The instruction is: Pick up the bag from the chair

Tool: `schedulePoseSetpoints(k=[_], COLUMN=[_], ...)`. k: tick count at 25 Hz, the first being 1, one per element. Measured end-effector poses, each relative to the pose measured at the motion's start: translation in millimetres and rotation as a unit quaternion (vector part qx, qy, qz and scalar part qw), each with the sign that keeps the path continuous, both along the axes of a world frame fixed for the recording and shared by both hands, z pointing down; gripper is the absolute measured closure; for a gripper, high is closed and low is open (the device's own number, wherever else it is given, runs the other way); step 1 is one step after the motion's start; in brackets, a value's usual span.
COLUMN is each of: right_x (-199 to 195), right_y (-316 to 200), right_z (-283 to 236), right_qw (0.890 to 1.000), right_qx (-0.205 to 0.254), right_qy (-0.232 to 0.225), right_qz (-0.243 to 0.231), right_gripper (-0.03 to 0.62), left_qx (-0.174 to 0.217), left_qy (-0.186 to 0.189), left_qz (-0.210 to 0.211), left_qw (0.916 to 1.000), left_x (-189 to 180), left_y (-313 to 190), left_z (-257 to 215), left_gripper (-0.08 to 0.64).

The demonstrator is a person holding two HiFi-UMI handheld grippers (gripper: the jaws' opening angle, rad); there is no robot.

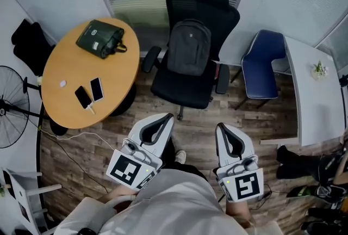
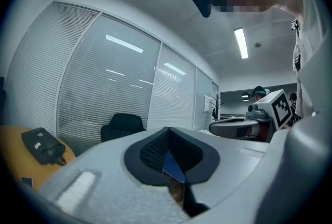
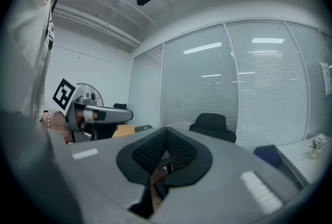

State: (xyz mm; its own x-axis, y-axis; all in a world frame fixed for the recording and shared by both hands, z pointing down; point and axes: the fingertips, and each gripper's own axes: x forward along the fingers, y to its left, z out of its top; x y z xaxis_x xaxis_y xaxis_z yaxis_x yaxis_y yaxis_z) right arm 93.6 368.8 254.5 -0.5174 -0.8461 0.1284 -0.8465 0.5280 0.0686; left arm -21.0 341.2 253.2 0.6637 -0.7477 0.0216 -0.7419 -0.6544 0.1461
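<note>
A grey backpack point(image 1: 189, 47) stands upright on the seat of a black office chair point(image 1: 191, 84), leaning on its backrest. In the head view my left gripper point(image 1: 169, 117) and my right gripper point(image 1: 219, 126) are held side by side in front of the chair, a short way from its seat, both shut with nothing in them. The chair's black backrest point(image 2: 121, 125) shows in the left gripper view, and the chair point(image 3: 212, 124) is also in the right gripper view. The backpack cannot be made out in either gripper view.
A round wooden table point(image 1: 70, 92) at the left holds a dark green bag point(image 1: 100, 38) and two phones point(image 1: 89, 92). A blue chair point(image 1: 261, 65) and a white desk point(image 1: 310, 92) stand at the right. A fan point(image 1: 8, 114) is at the far left, and shoes point(image 1: 304, 168) lie at the lower right.
</note>
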Motion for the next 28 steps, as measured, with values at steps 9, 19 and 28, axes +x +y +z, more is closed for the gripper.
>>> schedulePoseSetpoints(k=[9,19,28], right_x=[-12.3,-34.6,-61.9], right_y=[-34.2,-92.2,-160.8], right_z=[-0.3,4.1,5.0], right_qw=[1.000,1.000,1.000], right_qx=[0.002,-0.003,-0.006], right_qy=[0.009,0.017,0.025], right_qz=[0.001,0.003,0.005], right_gripper=[0.589,0.589,0.589], left_qx=[0.004,0.001,-0.002], left_qy=[0.003,0.009,0.015], left_qz=[0.009,0.012,0.010], left_qw=[0.9999,0.9999,0.9998], left_x=[-8.7,-30.1,-59.9], left_y=[-33.8,-93.8,-163.1], left_z=[0.5,6.7,8.7], left_gripper=[0.557,0.557,0.557])
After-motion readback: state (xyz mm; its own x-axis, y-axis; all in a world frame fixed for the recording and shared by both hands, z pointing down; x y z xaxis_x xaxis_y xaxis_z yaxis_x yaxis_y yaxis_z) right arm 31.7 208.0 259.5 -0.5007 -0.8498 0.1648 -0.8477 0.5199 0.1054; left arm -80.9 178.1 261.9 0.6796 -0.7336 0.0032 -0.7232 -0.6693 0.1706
